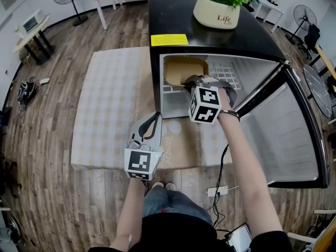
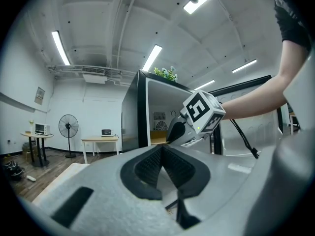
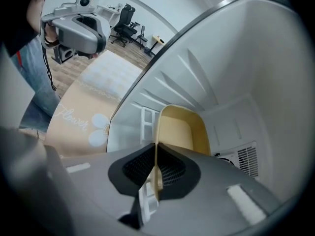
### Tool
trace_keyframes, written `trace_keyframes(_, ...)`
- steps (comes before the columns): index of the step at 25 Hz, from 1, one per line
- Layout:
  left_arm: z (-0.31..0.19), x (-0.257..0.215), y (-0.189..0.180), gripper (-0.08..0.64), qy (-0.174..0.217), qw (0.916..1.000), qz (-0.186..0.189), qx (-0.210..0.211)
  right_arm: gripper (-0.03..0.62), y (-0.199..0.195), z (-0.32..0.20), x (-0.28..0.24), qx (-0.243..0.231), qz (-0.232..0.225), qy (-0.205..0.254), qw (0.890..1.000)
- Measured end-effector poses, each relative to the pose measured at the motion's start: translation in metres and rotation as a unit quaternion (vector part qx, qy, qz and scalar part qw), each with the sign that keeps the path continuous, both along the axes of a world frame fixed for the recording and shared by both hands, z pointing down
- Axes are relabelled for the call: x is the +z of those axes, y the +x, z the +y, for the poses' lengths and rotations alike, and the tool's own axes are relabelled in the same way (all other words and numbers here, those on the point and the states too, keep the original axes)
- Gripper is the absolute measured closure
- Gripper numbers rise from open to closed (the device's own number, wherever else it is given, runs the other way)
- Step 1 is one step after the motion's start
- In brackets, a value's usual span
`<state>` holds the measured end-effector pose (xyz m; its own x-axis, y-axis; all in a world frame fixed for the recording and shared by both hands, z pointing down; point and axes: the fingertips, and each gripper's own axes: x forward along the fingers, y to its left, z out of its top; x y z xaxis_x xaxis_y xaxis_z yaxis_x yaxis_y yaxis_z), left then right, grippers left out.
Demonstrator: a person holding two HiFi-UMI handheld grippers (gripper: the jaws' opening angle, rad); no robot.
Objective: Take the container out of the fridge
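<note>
left claw [image 2: 162, 154] pressed together, empty, outside fridge [image 1: 173, 20] | tan container [image 3: 182, 127] inside fridge, seemingly on its wire shelf [image 1: 227, 73] | right claw [image 3: 156, 173] pinching container's wall: clear in its own view, hidden in head view

Wood floor [image 1: 58, 156] carried pretty much everything: a pale checked mat [image 1: 110, 104] lay flat in the middle, with the little black fridge [image 1: 173, 14] at about 1 o'clock from it, door open. A white power strip [image 1: 217, 191] lay on the boards at 5 o'clock. The fridge top held a plant pot [image 1: 216, 12]. Inside, the wire shelf [image 1: 227, 73] had the tan container [image 1: 181, 67] at its 9 o'clock end.
</note>
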<state>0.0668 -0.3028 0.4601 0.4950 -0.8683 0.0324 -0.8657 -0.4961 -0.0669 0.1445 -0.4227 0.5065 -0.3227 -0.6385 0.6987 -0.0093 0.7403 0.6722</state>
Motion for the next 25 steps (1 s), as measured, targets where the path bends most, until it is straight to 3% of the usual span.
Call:
trace_keyframes(9,0.009,-0.004,0.005,0.554,0.001,0.9999,-0.002,0.015,0.568,-0.005,0.034,-0.019,0.018,-0.094,-0.009,0.995)
trace_keyframes(14,0.012,-0.006,0.008,0.554,0.001,0.9995,-0.004,0.031,0.568,0.001,0.063,-0.043,0.06,-0.218,-0.01,0.974)
trace_keyframes(16,0.013,-0.008,0.007,0.554,0.001,0.9994,-0.004,0.034,0.568,0.007,0.076,-0.053,0.081,-0.266,-0.007,0.96)
trace_keyframes(20,0.016,-0.014,0.003,0.554,0.002,0.9995,-0.002,0.032,0.568,0.019,0.103,-0.07,0.115,-0.37,-0.006,0.922)
trace_keyframes(25,0.014,-0.025,0.014,0.554,0.012,0.9983,0.0,0.058,0.568,0.054,0.132,-0.098,0.166,-0.485,0.028,0.858)
